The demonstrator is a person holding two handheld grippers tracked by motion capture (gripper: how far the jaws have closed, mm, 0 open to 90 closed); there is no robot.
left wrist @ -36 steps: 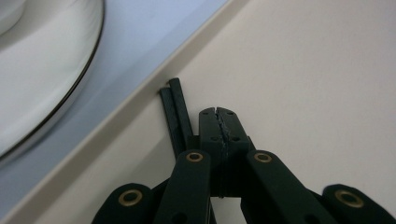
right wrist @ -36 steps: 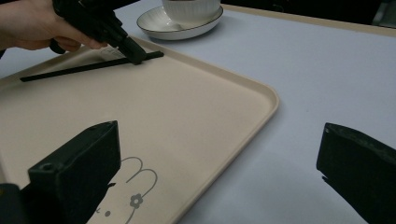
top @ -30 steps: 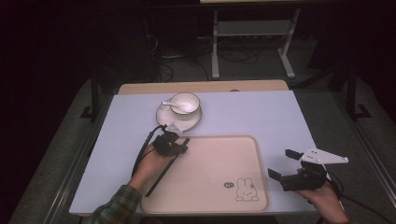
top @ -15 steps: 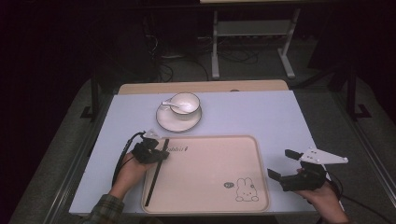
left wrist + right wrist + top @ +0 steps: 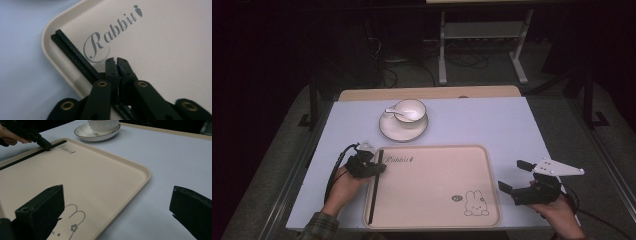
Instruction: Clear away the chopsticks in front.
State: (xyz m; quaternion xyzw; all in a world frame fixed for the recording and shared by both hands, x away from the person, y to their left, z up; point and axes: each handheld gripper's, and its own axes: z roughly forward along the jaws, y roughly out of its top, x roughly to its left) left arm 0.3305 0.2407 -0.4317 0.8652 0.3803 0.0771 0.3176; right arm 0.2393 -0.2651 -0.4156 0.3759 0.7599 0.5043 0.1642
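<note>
Left gripper (image 5: 374, 167), jaws together over the black chopsticks (image 5: 373, 195) lying along the tray (image 5: 437, 222)'s left edge; right gripper (image 5: 519, 176) gapes idle off its right edge; cup and saucer (image 5: 404, 122) apparently left to load.

I read just one word — "Rabbit" in grey script, ending in a small carrot sign — printed on the cream tray (image 5: 162, 45) near its corner; nothing else was legible to me.
</note>
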